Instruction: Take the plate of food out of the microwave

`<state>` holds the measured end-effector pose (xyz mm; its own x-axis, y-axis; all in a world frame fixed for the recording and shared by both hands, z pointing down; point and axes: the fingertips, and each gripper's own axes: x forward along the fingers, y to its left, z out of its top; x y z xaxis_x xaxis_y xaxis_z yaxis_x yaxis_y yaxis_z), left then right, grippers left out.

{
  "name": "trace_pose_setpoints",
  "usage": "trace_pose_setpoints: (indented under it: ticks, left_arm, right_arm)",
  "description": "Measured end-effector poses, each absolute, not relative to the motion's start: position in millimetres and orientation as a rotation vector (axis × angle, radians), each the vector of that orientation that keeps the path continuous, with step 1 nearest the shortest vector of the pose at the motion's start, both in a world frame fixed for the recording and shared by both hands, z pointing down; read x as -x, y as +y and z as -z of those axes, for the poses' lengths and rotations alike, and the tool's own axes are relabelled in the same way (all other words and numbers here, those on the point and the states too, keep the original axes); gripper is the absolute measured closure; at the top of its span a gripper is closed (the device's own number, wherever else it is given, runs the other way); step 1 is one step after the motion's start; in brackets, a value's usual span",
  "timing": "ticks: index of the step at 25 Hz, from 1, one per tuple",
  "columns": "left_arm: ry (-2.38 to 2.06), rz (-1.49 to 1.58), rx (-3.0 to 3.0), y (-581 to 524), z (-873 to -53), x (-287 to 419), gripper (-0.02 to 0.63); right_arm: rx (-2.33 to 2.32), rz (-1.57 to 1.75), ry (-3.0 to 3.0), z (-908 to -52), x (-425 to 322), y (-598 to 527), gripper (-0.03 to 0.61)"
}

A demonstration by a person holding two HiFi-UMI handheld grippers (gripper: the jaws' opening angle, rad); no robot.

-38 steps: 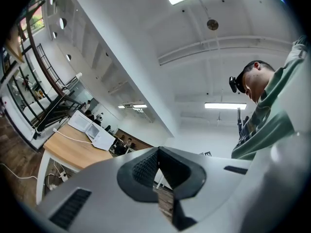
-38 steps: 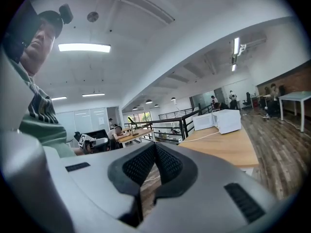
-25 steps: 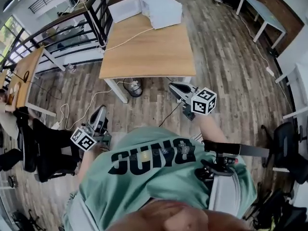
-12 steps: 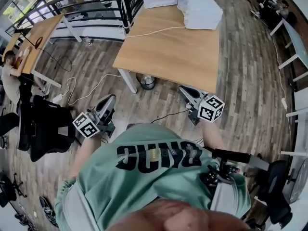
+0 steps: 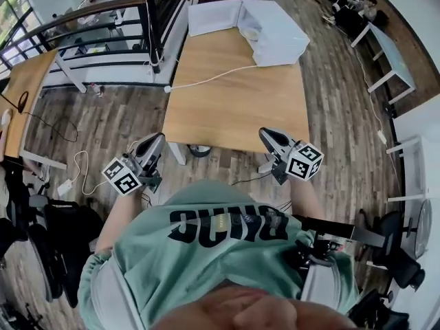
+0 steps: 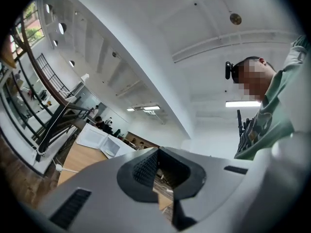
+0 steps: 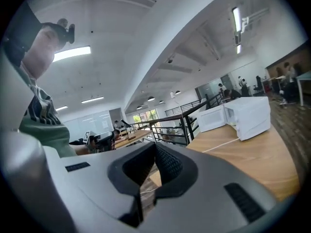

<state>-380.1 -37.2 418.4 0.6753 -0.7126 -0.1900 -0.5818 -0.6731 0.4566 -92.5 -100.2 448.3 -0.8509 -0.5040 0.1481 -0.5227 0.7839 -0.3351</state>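
A white microwave [image 5: 275, 31] stands at the far end of a wooden table [image 5: 234, 108], its door [image 5: 212, 16] swung open to the left. Its inside is too small to make out, so no plate shows. My left gripper [image 5: 155, 143] hangs over the floor just short of the table's near left corner, jaws shut and empty. My right gripper [image 5: 267, 135] is at the near right edge, also shut and empty. The microwave [image 7: 249, 114] shows far off in the right gripper view, and small [image 6: 104, 142] in the left gripper view beyond the shut left gripper [image 6: 158, 152].
A white power cord [image 5: 213, 74] runs across the table from the microwave to the left edge. A black railing [image 5: 130, 19] stands to the far left. A dark bin [image 5: 199, 150] sits under the table. Other desks [image 5: 385, 40] and office chairs [image 5: 405, 253] stand around.
The table and microwave have come nearer and more central in the head view. Both grippers now reach the table's near edge. Their jaws look the same.
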Motion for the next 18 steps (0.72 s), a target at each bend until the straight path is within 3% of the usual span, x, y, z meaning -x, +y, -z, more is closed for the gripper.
trace_pose_setpoints:
  ticks: [6,18]
  left_arm:
    - [-0.828,0.466,-2.613,-125,-407,400,0.607]
    - [-0.837,0.388,-2.602,-290,-399,327,0.608]
  right_arm:
    - [-1.036,-0.630,-2.863,-434,108,-136,0.572]
    - [-0.957,-0.672,-2.990,-466,63,-282,0.572]
